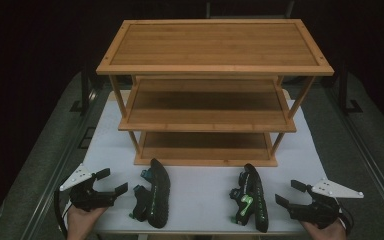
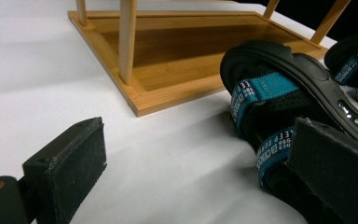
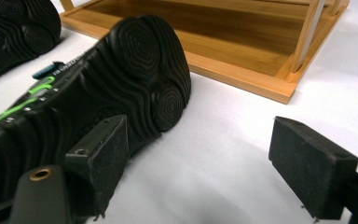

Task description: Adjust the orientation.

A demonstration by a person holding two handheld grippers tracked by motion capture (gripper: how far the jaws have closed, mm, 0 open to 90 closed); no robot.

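Observation:
Two black sandals lie on their sides on the white table, in front of a three-tier bamboo rack [image 1: 215, 67]. The left sandal [image 1: 154, 192] has teal straps [image 2: 261, 88]. The right sandal [image 1: 251, 197] shows green trim, and its tread sole [image 3: 130, 70] faces the right gripper view. My left gripper [image 1: 112, 181] stands open just left of the teal sandal [image 2: 284, 93], with bare table between its pads [image 2: 74, 172]. My right gripper [image 1: 289, 192] is open too, to the right of the green sandal, and one pad [image 3: 100, 156] sits close beside the sole.
The rack's bottom shelf [image 2: 177, 51] [image 3: 242, 46] lies just behind the sandals, with thin posts [image 2: 127, 42] at its corners. All the shelves are bare. The white table top [image 1: 200, 190] ends near my hands, and dark grey floor and rails flank it.

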